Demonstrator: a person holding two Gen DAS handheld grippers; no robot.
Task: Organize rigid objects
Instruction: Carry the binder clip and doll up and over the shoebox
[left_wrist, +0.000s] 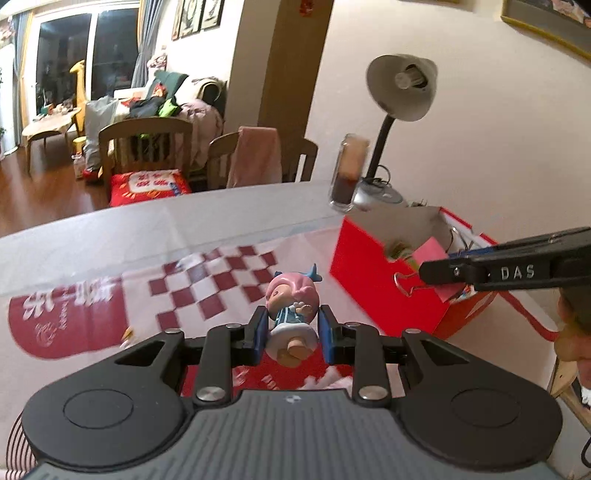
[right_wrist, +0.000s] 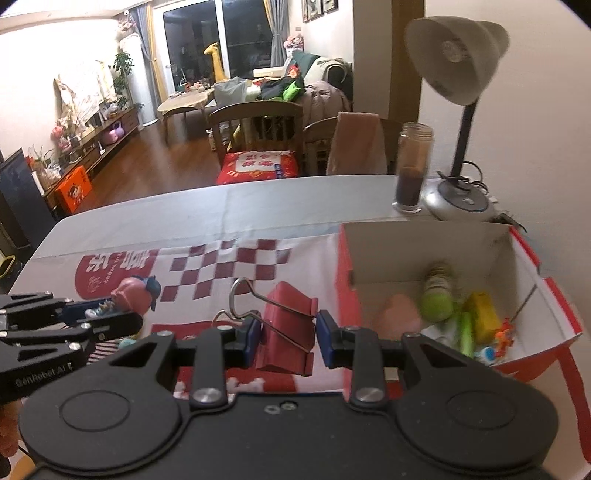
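A small figurine (left_wrist: 293, 314) with pink hair and a blue outfit is lifted above the table, and my left gripper (left_wrist: 293, 330) is shut on its body. In the right wrist view the same figurine (right_wrist: 131, 291) and left gripper (right_wrist: 107, 315) show at the left. My right gripper (right_wrist: 290, 341) is shut on a red binder clip (right_wrist: 288, 321), whose wire handles point away from me. It hangs just left of an open red box (right_wrist: 424, 247). From the left wrist view the right gripper (left_wrist: 428, 271) hovers at the near rim of that red box (left_wrist: 369, 277).
The box holds a green ball (right_wrist: 437, 304), a yellow block (right_wrist: 482, 314) and several small toys. Behind it stand a glass jar (right_wrist: 410, 173) of dark liquid and a desk lamp (right_wrist: 458, 62). A red-and-white checked cloth (right_wrist: 229, 266) covers the table; wooden chairs (right_wrist: 258, 125) stand beyond.
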